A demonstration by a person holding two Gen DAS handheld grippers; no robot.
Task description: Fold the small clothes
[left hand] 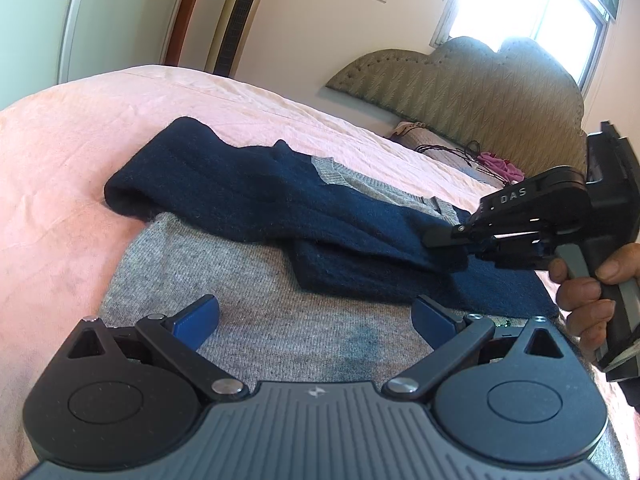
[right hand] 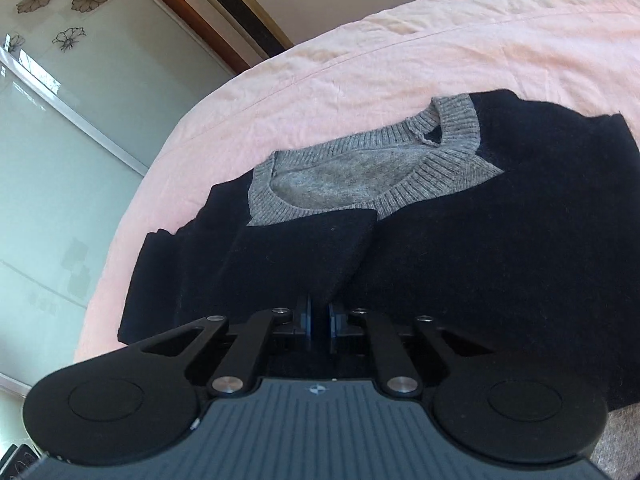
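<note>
A small grey knit sweater with navy sleeves [left hand: 280, 312] lies on the pink bed sheet [left hand: 60, 160]. Its grey collar [right hand: 360, 168] faces away in the right wrist view. One navy sleeve [left hand: 224, 196] is folded across the chest. My left gripper [left hand: 316, 316] is open and empty, just above the grey body panel. My right gripper [right hand: 319, 316] is shut on the cuff of the navy sleeve [right hand: 320, 248] and holds it over the sweater; it also shows in the left wrist view [left hand: 452, 238], pinching the sleeve end.
A padded green headboard [left hand: 480, 92] stands at the bed's far end, with a pillow, cords and a pink cloth [left hand: 500, 166] below it. A tall gold floor unit [left hand: 240, 20] and a glass sliding door [right hand: 60, 140] lie beyond the bed edge.
</note>
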